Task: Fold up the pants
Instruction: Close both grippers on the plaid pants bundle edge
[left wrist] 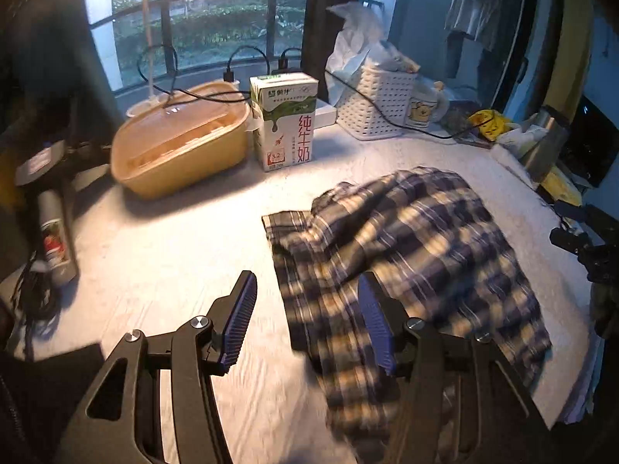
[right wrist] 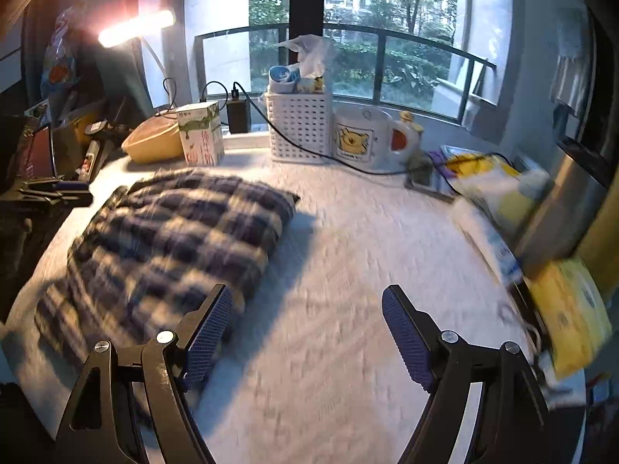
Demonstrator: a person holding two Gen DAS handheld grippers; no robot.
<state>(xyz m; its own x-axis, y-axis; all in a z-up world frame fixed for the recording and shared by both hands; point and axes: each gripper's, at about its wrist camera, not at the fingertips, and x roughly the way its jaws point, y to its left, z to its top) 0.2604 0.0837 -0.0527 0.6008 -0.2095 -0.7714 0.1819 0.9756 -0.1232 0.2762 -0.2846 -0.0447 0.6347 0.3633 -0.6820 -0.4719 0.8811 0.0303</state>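
Note:
Plaid pants [left wrist: 406, 247] in dark blue and cream lie folded in a loose pile on the white table [left wrist: 174, 255]. In the left wrist view my left gripper [left wrist: 309, 301] hangs open above the pile's near left edge, nothing between its blue pads. The right wrist view shows the same pants [right wrist: 174, 239] at the left. My right gripper [right wrist: 305, 309] is open wide over bare tabletop just right of the pile, its left finger [right wrist: 209, 328] in front of the cloth's near corner. Both views are blurred by motion.
Along the far edge stand a yellow lidded box [left wrist: 178, 143], a milk carton [left wrist: 284, 120], a white perforated basket [left wrist: 375, 100] and a cat mug [right wrist: 359, 139]. Black cables run across them. Yellow bags and papers [right wrist: 503, 189] crowd the right side. A lit lamp [right wrist: 135, 27] shines at the back left.

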